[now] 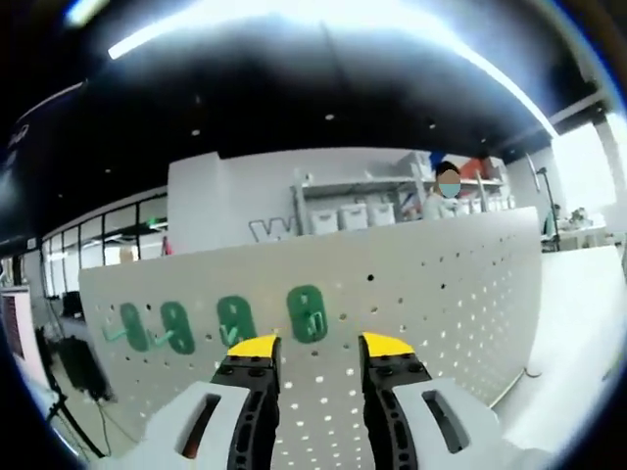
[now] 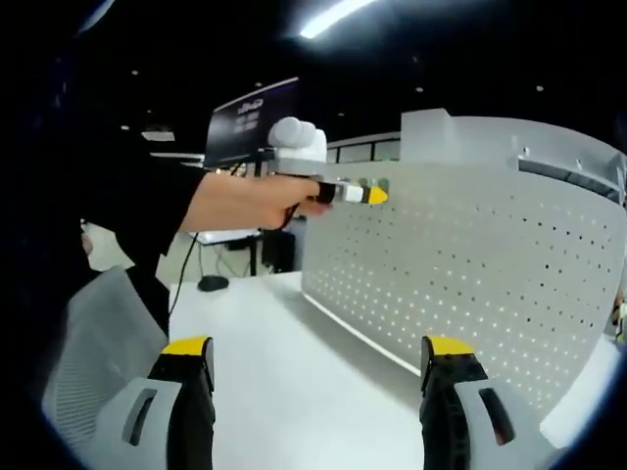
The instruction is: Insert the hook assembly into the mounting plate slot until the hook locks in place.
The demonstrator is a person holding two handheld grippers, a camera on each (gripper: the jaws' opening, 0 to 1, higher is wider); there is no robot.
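A white pegboard mounting plate stands upright on the table. Several green hooks hang in a row on its left part. My left gripper is open just in front of the board, its yellow tips level with the hooks and nothing between them. In the right gripper view the same pegboard runs off to the right, and a hand holds the left gripper up against its far end, where the green hooks peek out. My right gripper is wide open and empty over the white table.
A shelf with white bins and a person are behind the board. A dark sleeve and forearm reach across from the left. A small dark object lies on the table's far edge.
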